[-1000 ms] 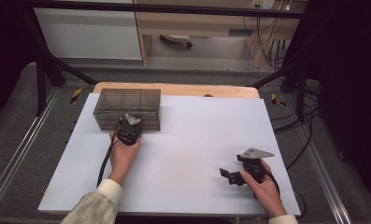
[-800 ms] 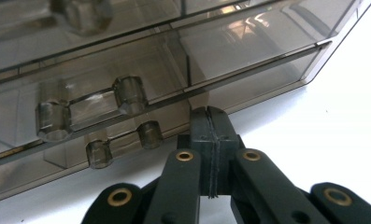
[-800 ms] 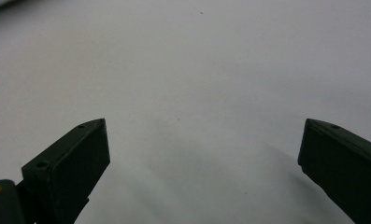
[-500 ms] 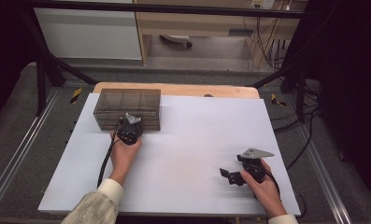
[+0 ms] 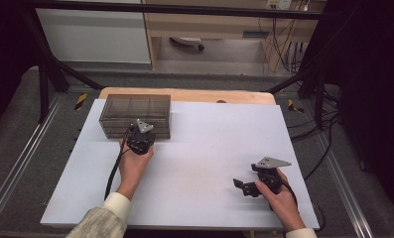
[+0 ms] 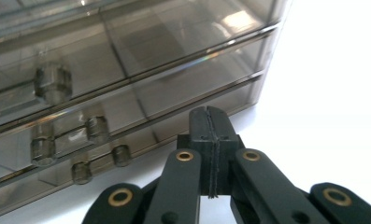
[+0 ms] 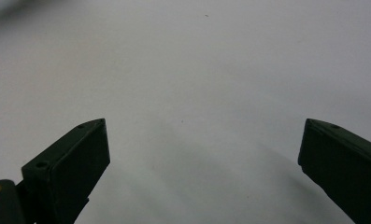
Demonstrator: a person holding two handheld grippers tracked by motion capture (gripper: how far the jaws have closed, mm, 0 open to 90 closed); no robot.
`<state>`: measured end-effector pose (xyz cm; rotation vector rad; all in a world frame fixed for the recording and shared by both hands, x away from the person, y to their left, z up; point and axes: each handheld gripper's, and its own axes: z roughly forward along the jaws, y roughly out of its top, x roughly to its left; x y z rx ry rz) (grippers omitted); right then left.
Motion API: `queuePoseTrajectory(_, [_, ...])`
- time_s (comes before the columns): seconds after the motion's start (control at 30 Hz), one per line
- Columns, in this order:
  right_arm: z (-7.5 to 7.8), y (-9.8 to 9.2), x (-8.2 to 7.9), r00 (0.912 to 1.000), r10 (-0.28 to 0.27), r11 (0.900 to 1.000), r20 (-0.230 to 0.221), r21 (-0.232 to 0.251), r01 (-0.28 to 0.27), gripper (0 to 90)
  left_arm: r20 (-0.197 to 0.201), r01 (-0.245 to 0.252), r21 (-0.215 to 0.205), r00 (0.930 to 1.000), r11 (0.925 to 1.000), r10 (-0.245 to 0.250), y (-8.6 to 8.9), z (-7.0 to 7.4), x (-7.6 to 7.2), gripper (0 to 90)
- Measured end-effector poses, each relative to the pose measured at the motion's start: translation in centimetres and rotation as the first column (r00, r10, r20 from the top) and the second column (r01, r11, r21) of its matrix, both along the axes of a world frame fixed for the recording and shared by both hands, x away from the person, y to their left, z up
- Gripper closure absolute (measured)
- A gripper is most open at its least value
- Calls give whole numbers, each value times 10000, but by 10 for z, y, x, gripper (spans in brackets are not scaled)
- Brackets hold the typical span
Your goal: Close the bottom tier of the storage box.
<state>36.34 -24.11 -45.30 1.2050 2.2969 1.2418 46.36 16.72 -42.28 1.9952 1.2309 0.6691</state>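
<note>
A smoky see-through drawer box [image 5: 135,110] stands at the back left of the white tabletop [image 5: 204,144]. My left gripper [image 5: 141,133] is held right in front of the box, pointing at it. In the left gripper view its jaws [image 6: 210,114] are pressed together with nothing between them, a short way off the box's lower right front [image 6: 127,70]. Round drawer knobs [image 6: 53,83] sit to the left of the tips. My right gripper [image 5: 246,183] rests low near the front right of the table. Its jaws [image 7: 204,123] stand wide apart over bare white surface.
A wooden board edge [image 5: 184,94] runs behind the white top. Black frame bars [image 5: 50,69] rise at the back left, and cables [image 5: 313,124] hang at the right. Metal rails [image 5: 21,163] flank the table on both sides.
My left gripper has lifted a little and shifted slightly right along the front of the box. The right hand and its gripper have kept still.
</note>
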Motion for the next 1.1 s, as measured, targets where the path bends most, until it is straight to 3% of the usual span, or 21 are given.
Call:
queuePoseTrajectory(0.4, [1, 0, 1, 10000, -24, 9999, 40, 102, 23, 29, 241, 731, -578, 9971, 9956, -718, -21, 19, -12, 900])
queuePoseTrajectory(0.5, [1, 0, 1, 10000, -34, 9999, 43, 151, 34, 27, 521, 848, -585, 9953, 9947, -818, -25, 24, -14, 885])
queuePoseTrajectory(0.8, [2, 0, 1, 10000, 0, 9999, 81, 150, -1, 24, 1130, 1204, -622, 9872, 9908, -1128, -39, 33, -22, 595])
queuePoseTrajectory(0.9, [2, -1, 1, 9999, 18, 9999, 119, 118, -20, 24, 1184, 1232, -1153, 9869, 9857, -1095, -40, 36, -24, 496])
queuePoseTrajectory(1.1, [3, -1, -1, 9999, -45, 9999, 119, 109, 44, 27, 1318, 1355, -1646, 9847, 9770, -1144, -37, 40, -25, 359])
